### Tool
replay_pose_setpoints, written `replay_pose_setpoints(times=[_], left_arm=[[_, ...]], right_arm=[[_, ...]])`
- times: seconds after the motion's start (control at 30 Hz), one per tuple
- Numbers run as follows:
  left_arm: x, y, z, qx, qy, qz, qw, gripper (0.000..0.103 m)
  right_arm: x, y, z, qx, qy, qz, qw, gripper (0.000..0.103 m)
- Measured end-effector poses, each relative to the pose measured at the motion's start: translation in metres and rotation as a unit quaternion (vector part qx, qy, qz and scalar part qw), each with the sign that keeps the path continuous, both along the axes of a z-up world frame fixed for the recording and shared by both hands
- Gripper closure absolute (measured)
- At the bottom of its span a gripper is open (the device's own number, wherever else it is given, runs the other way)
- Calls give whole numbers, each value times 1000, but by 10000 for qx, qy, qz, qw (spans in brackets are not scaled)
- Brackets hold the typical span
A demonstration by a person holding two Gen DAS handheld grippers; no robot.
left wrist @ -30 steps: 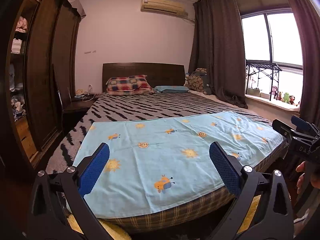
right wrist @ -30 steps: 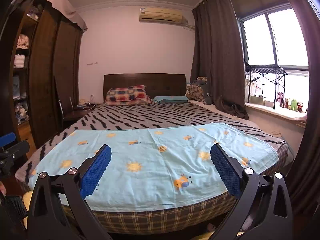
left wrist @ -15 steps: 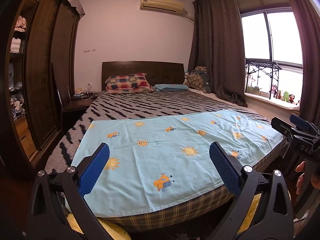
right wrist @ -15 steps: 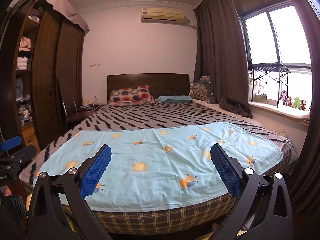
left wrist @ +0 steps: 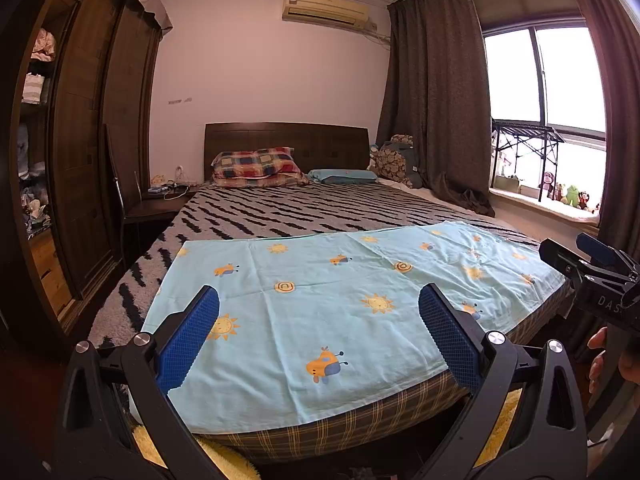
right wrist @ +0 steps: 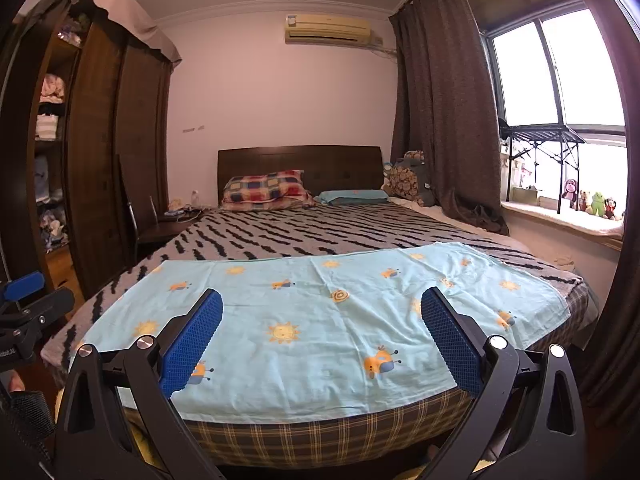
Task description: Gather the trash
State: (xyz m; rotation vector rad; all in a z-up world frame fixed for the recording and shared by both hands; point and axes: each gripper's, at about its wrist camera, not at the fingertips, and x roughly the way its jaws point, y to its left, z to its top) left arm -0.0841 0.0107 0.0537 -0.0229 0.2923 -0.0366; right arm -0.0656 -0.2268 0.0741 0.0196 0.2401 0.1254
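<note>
We can make out no trash in either view, so where it lies and how it would handle we cannot tell. Both the left gripper [left wrist: 319, 330] and right gripper [right wrist: 321, 334] are spread wide and hold nothing, hovering over the light-blue printed sheet [left wrist: 340, 312] on the bed [right wrist: 304, 232]. The wardrobe [left wrist: 80, 152], curtain [right wrist: 440, 120] and windowsill toys [right wrist: 592, 200] flank it.

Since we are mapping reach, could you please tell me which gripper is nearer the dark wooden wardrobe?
Left. The left gripper is on the side of the dark wooden wardrobe; the right gripper is farther, toward the window side.
</note>
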Motion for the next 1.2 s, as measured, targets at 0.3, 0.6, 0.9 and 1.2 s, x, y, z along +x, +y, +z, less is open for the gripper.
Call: replay_pose_setpoints(times=[0.3,0.6,0.9,1.2], left_arm=[[0,0,0,7,5,5,10000,8],[0,0,1,3,-3,12,10000,8],[0,0,1,6,-3,15,10000,8],[0,0,1,6,-6,13,10000,8]], right_arm=[[1,0,0,22,18,44,10000,3],[2,2,0,32,30,75,10000,3],[4,4,-1,28,57,119,9999,3],[6,4,-1,24,72,132,9999,3]])
